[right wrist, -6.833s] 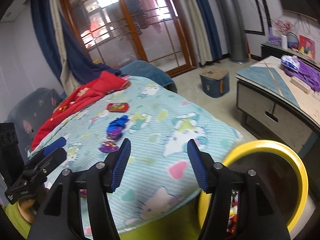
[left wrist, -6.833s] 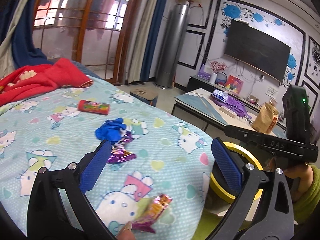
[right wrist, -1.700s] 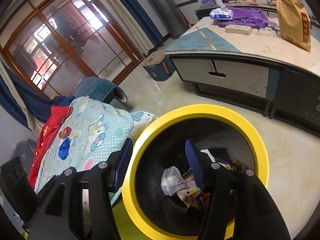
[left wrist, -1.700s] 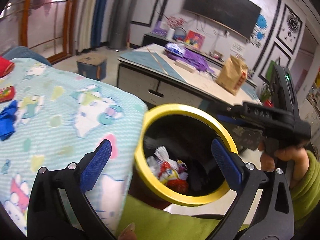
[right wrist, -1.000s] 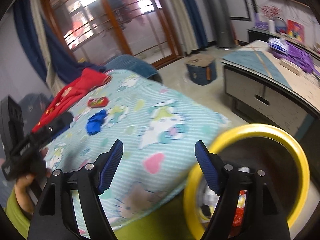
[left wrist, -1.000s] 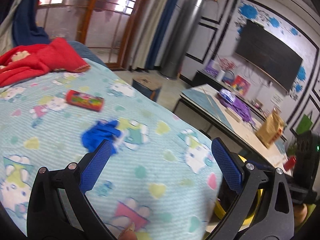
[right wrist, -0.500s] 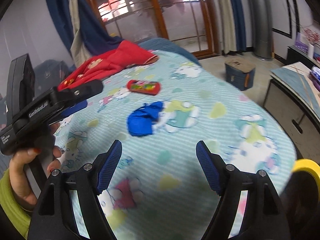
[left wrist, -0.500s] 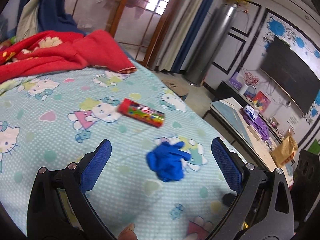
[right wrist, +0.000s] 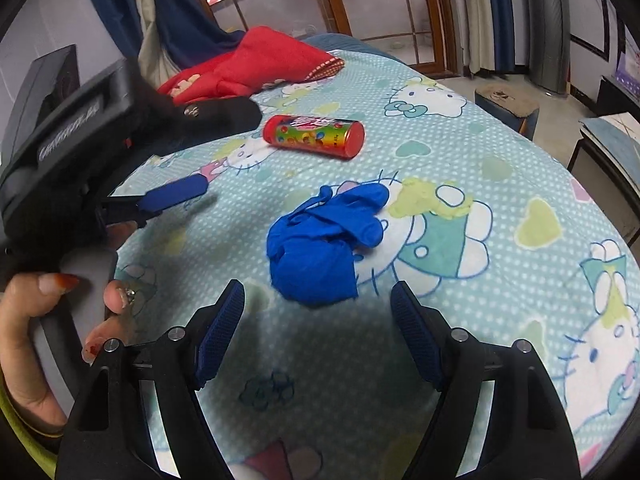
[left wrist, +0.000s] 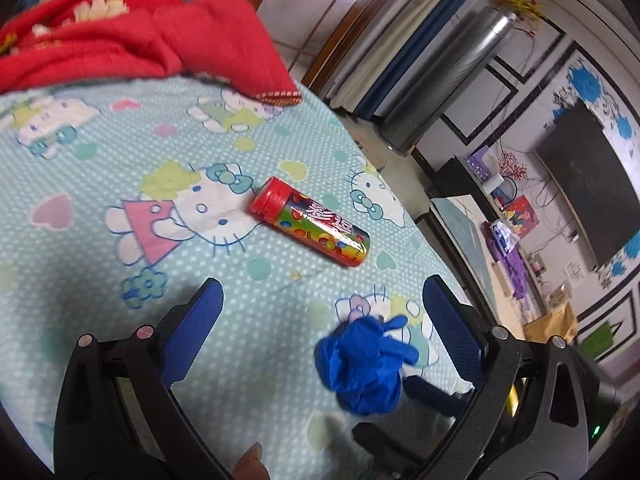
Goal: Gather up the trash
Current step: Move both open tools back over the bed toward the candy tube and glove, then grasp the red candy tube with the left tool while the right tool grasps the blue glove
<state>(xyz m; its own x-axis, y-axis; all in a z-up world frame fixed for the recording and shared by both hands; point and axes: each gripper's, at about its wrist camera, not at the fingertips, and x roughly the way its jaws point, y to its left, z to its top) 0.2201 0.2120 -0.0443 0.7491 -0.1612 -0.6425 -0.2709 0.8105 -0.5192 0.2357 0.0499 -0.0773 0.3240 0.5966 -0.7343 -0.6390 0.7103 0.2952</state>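
Now the step in hand looks like the approach to the next pickup, with two bits of trash lying on the bed. Across both views spreads the bedsheet [right wrist: 480, 128], pale blue with cartoon cats, and at its far end lies a red blanket [left wrist: 120, 36] in a heap. Nearer, and well apart from the blanket, a candy tube [right wrist: 314, 135] with a red cap lies on its side. Closer to the grippers sits a crumpled blue glove [right wrist: 320, 240], flat on the sheet, just beyond the right gripper [right wrist: 316, 336] and roughly centred between its fingers.

That right gripper is spread wide, holding nothing and touching nothing; its blue pads [right wrist: 416, 344] flank the near edge of the glove without reaching it. The left gripper [left wrist: 320, 328] is likewise wide apart and empty, and the glove [left wrist: 362, 364] shows low in its view towards the right-hand finger, while the tube [left wrist: 310, 228] lies further out ahead of it.

My judgement is that the glove is the nearer target for the right gripper: the next move calls for pushing forward and down until the pads straddle the bunched middle, then closing firmly, since thin limp material may slip out of a shallow pinch. The tube would likely roll if nudged sideways.
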